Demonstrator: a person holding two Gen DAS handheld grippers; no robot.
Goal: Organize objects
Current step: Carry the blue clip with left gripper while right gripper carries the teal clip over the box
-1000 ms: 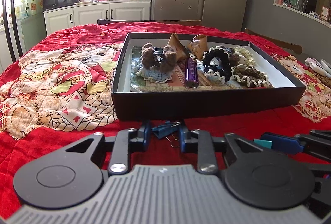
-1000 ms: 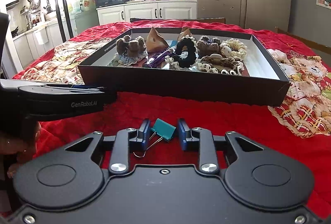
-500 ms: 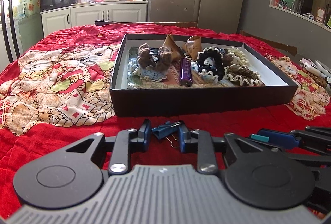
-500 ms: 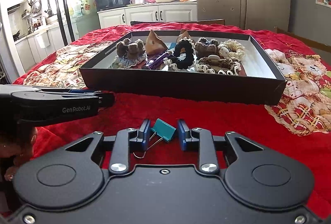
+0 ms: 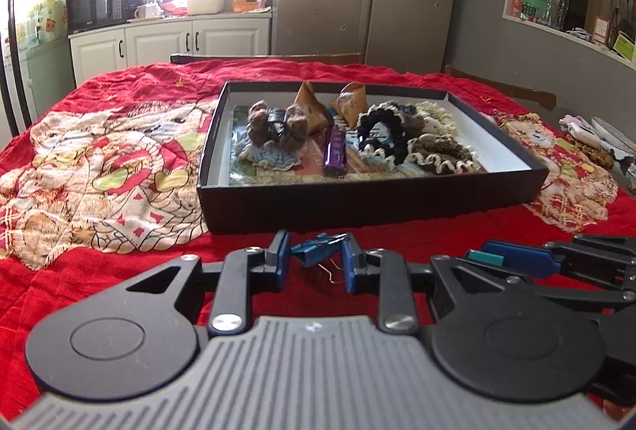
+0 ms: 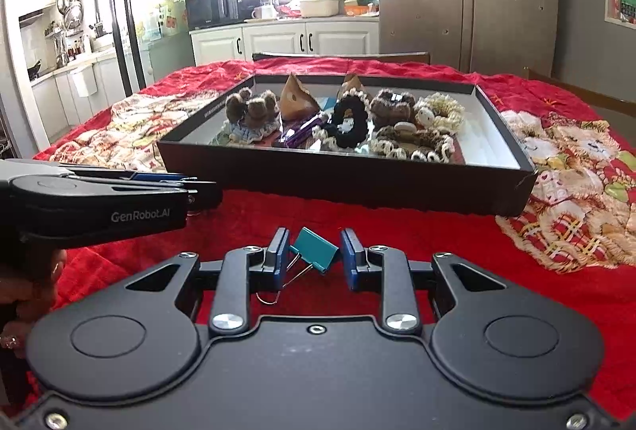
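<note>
**Teal and blue clips, both gripped short of the box**

Teal clip (image 6: 315, 250) sits pinched in the right tool (image 6: 314, 256); the left tool (image 5: 315, 258) pinches a darker blue clip (image 5: 317, 250), seemingly by one corner. Both hang over the red quilt (image 5: 99, 159), just before the black box (image 5: 373, 205). Lift each clear of the near wall, then release into the bare white strip at the box's right side, away from the scrunchies (image 5: 381, 136).
</note>
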